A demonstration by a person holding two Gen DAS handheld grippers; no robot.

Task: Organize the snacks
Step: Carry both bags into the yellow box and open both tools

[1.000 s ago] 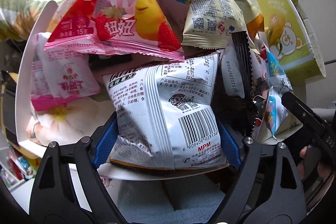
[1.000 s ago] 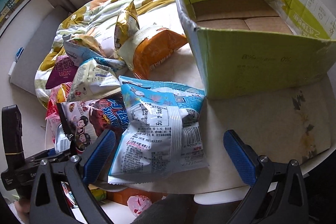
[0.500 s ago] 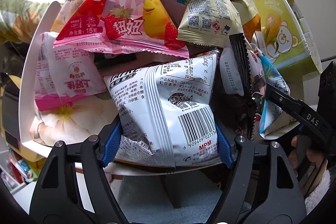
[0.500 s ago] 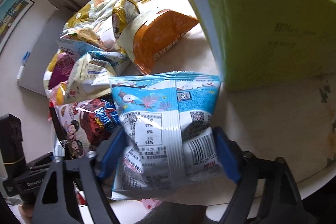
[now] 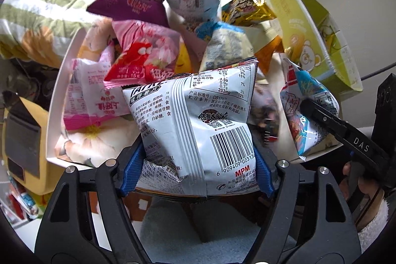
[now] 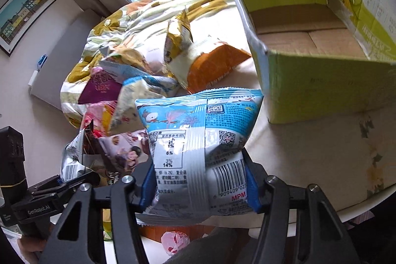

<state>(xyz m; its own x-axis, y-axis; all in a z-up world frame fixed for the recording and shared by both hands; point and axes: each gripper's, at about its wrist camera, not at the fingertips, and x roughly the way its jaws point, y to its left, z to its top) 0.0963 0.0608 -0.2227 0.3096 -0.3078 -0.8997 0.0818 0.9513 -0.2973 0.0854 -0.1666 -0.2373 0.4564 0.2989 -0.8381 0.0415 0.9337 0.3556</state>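
Floral table (image 6: 321, 152) crowded; my left claw (image 5: 198, 165) grips grey crisp bag (image 5: 195, 120), right claw (image 6: 200, 184), jaws just closing, squeezes blue shrimp-chip bag (image 6: 198, 140) beside green box (image 6: 321, 81).

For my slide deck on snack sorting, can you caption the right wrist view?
Right gripper clamps a blue snack bag beside the empty green cardboard box.

Silver packet (image 5: 198, 120): "MPM", "GB17401". Right hand-held gripper (image 5: 356, 137): "DAS". Left hand-held gripper (image 6: 39, 209): "GenRobot.AI".
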